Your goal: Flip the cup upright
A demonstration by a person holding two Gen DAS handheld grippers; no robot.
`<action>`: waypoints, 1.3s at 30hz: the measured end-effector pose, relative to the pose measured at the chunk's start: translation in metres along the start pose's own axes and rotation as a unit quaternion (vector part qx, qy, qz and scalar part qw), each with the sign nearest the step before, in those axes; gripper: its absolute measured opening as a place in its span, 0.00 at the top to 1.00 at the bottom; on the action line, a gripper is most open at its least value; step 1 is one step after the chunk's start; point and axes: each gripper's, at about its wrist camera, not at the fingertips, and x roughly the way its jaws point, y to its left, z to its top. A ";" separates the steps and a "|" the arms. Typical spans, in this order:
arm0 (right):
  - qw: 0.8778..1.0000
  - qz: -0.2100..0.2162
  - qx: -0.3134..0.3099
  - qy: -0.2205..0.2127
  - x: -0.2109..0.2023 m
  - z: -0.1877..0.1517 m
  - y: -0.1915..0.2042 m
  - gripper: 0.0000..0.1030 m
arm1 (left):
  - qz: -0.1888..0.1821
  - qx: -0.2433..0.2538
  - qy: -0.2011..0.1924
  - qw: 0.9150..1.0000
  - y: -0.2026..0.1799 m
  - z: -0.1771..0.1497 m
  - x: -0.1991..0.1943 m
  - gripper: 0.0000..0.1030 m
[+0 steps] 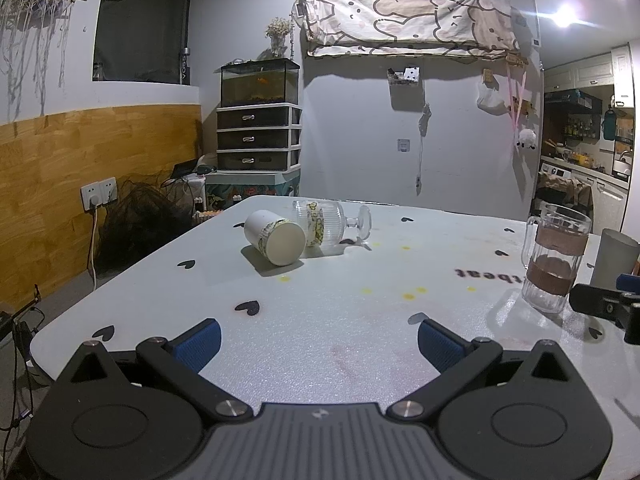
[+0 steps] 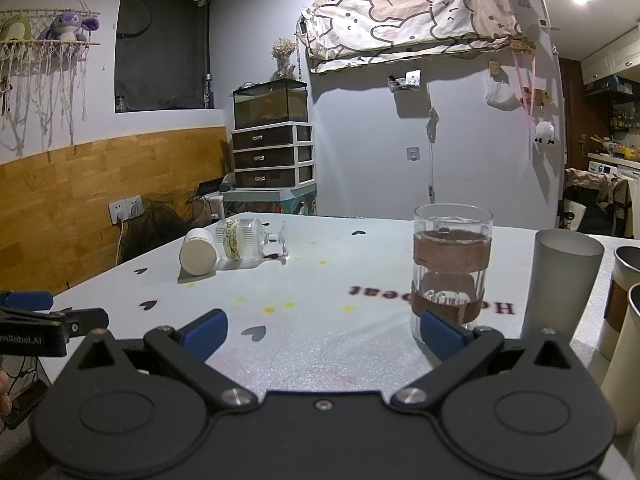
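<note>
A white cup (image 1: 276,237) lies on its side on the table, its flat base toward me; it also shows in the right wrist view (image 2: 197,251). Beside it a ribbed glass goblet (image 1: 329,223) lies on its side too, foot to the right, also in the right wrist view (image 2: 250,239). My left gripper (image 1: 319,346) is open and empty near the table's front edge, well short of both. My right gripper (image 2: 322,334) is open and empty, its right finger just in front of an upright glass mug (image 2: 452,267).
The glass mug with brown bands (image 1: 554,258) stands upright at the right of the white table (image 1: 360,344). A grey tumbler (image 2: 562,286) and further cups (image 2: 624,320) stand at the far right. The right gripper's finger (image 1: 600,306) shows at the left view's right edge.
</note>
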 end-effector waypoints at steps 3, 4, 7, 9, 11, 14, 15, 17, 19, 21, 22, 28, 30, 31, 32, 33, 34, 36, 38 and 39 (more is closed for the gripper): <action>1.000 0.000 0.000 0.000 0.000 0.000 0.000 0.00 | -0.001 0.000 0.000 1.000 0.000 0.000 0.000 0.00; 1.000 0.000 0.000 0.000 0.000 0.000 0.000 0.00 | -0.001 0.000 -0.001 1.000 -0.001 0.000 0.001 0.00; 1.000 0.000 0.000 0.000 -0.001 0.000 0.000 0.00 | -0.001 0.000 0.000 1.000 0.000 0.000 0.001 0.00; 1.000 0.000 0.000 -0.001 0.000 0.000 0.000 0.00 | -0.001 0.000 0.000 1.000 0.000 0.000 0.001 0.00; 1.000 0.000 0.000 0.000 0.000 0.000 0.000 0.00 | -0.001 0.000 0.000 1.000 0.000 0.000 0.001 0.00; 1.000 0.000 0.000 -0.001 -0.001 0.000 0.000 0.00 | -0.001 0.000 0.000 1.000 0.000 0.000 0.000 0.00; 1.000 0.000 0.000 -0.001 -0.001 0.000 -0.001 0.00 | -0.001 0.000 0.000 1.000 0.000 0.000 0.001 0.00; 1.000 0.000 0.000 -0.001 -0.001 0.000 0.000 0.00 | 0.000 0.000 0.000 1.000 0.000 0.000 0.001 0.00; 1.000 0.000 0.000 -0.001 -0.001 0.000 -0.001 0.00 | 0.002 -0.002 0.002 1.000 0.000 -0.001 0.002 0.00; 1.000 0.000 0.001 -0.001 -0.001 0.000 -0.001 0.00 | 0.009 -0.002 0.004 1.000 -0.001 0.000 0.003 0.00; 1.000 0.000 0.001 -0.001 -0.002 0.001 -0.001 0.00 | 0.012 0.001 0.003 1.000 -0.002 0.001 0.004 0.00; 1.000 0.004 0.005 -0.011 -0.013 0.001 0.000 0.00 | 0.013 -0.010 -0.010 1.000 0.001 0.020 0.018 0.00; 1.000 0.007 0.005 -0.016 -0.018 0.000 0.001 0.00 | 0.018 -0.023 -0.014 0.999 0.005 0.028 0.028 0.00; 1.000 0.008 0.006 -0.017 -0.021 -0.001 0.002 0.00 | 0.026 -0.027 -0.014 0.999 0.007 0.034 0.035 0.00; 1.000 0.009 0.006 -0.019 -0.023 -0.002 0.003 0.00 | 0.035 -0.030 -0.012 0.999 0.008 0.040 0.043 0.00; 1.000 0.011 0.007 -0.020 -0.025 -0.004 0.003 0.00 | 0.043 -0.033 -0.011 0.998 0.010 0.045 0.051 0.00; 1.000 0.014 0.007 -0.022 -0.028 -0.005 0.004 0.00 | 0.054 -0.037 -0.009 0.998 0.011 0.053 0.061 0.00; 1.000 0.019 0.007 -0.023 -0.032 -0.008 0.005 0.00 | 0.070 -0.042 -0.007 0.997 0.014 0.065 0.078 0.00; 0.999 0.025 0.007 -0.026 -0.036 -0.013 0.006 0.00 | 0.092 -0.048 -0.010 0.995 0.017 0.078 0.098 0.00; 0.999 0.028 0.006 -0.027 -0.037 -0.015 0.007 0.00 | 0.103 -0.052 -0.012 0.993 0.019 0.084 0.107 0.00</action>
